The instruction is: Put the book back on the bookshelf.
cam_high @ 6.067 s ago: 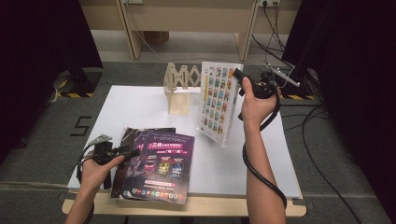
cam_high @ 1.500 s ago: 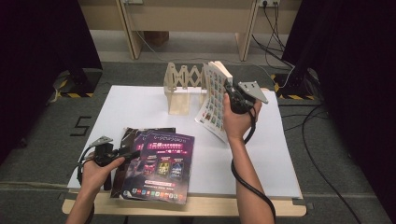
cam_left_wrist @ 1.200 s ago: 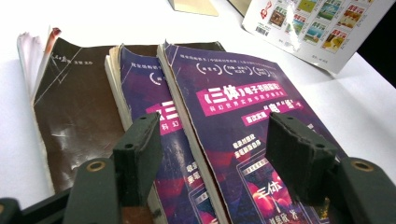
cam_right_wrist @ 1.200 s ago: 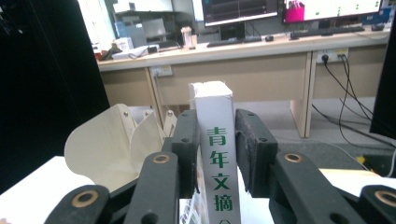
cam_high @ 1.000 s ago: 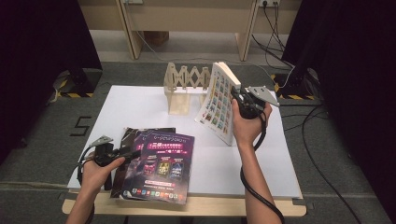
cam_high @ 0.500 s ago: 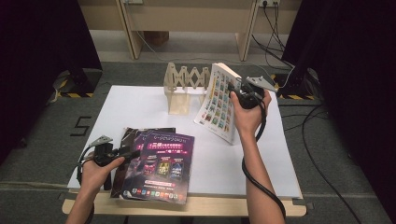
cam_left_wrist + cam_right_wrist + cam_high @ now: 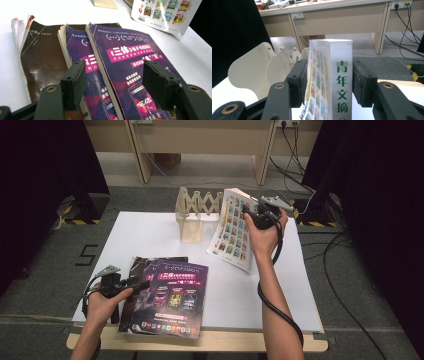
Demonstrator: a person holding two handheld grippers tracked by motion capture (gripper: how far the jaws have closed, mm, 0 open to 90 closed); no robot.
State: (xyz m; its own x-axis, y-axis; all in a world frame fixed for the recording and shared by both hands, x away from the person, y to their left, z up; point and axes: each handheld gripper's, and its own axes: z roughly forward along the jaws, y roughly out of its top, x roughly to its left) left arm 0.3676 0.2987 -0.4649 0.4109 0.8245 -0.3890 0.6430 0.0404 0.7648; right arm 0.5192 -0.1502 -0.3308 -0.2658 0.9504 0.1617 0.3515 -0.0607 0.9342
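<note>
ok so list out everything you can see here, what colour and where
white book: 1, white with coloured cover tiles, standing tilted beside the rack, between the right gripper's jaws
book rack: 1, cream, far middle of the table
purple books: 2, purple, near left, overlapping
brown book: 1, dark brown, under the purple ones
table: 1, white top
desk: 1, beige, behind
left gripper: 1, black, open at the purple books' edge
right gripper: 1, black, jaws just opened around the white book
</note>
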